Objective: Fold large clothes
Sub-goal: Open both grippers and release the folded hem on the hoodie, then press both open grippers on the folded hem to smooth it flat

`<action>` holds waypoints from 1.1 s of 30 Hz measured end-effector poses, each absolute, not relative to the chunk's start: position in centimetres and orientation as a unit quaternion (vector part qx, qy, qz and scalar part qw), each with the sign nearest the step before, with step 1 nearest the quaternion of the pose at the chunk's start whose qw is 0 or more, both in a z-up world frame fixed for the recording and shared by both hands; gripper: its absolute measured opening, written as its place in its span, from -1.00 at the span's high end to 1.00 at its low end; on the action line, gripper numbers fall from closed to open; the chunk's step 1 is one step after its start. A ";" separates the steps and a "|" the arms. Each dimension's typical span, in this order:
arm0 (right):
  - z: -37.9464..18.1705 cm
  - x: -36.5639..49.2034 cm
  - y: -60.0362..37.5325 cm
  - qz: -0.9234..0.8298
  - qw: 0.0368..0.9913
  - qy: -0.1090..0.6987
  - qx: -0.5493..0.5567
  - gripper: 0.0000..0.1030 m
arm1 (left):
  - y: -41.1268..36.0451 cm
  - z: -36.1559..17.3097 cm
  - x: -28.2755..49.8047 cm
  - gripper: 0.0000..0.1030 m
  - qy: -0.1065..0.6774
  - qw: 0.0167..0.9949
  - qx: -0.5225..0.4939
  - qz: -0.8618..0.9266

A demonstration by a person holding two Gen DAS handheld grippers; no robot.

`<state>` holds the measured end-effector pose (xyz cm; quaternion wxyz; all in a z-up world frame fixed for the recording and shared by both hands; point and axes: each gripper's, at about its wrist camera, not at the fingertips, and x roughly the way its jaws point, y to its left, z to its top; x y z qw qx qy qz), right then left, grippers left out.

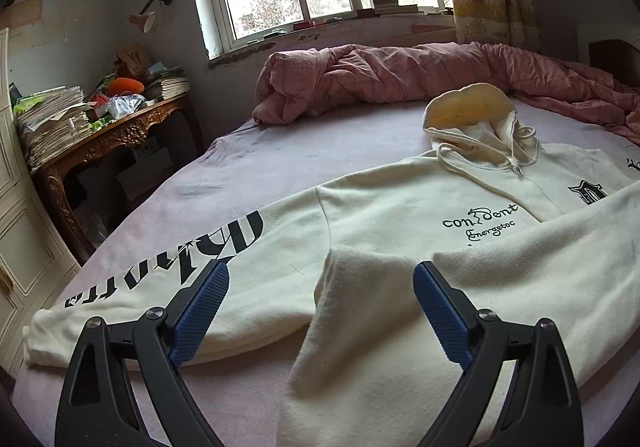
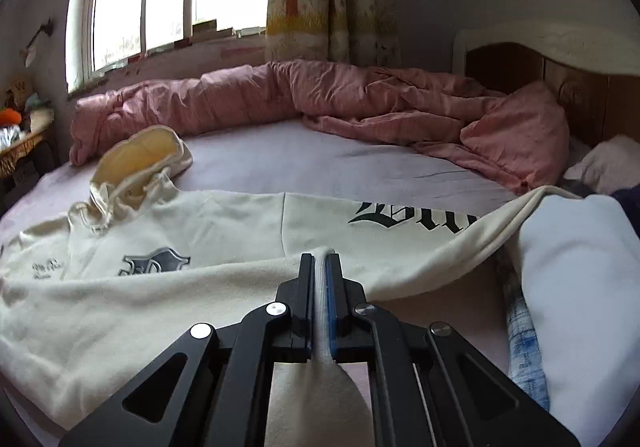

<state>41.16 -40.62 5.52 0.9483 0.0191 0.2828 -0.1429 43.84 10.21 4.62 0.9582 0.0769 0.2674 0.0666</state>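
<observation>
A cream zip hoodie with black lettering lies face up on the bed, hood toward the window. Its lower part is folded up over the chest. One sleeve stretches out to the left. My left gripper hovers open over the folded-up edge, blue pads wide apart with nothing pinched. In the right wrist view, my right gripper is shut on a fold of the hoodie, and cream cloth runs between the jaws. The other sleeve drapes to the right.
A rumpled pink duvet lines the far side of the lilac bed sheet. A cluttered carved side table stands left of the bed. A white folded pile lies at the right, near the headboard.
</observation>
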 end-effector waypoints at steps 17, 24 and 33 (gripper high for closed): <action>7.3 40.7 -39.8 -0.102 0.930 0.338 0.102 -0.18 | 8.4 7.7 43.1 -0.48 0.283 0.959 -0.022 -0.007; 2.1 42.7 -30.9 0.008 0.880 0.474 -0.031 -0.50 | 7.6 2.8 46.4 0.10 0.376 0.926 -0.024 0.009; 1.7 43.0 -33.4 -0.030 0.887 0.462 -0.003 -0.56 | 12.5 0.2 48.6 0.43 0.376 0.920 -0.103 0.028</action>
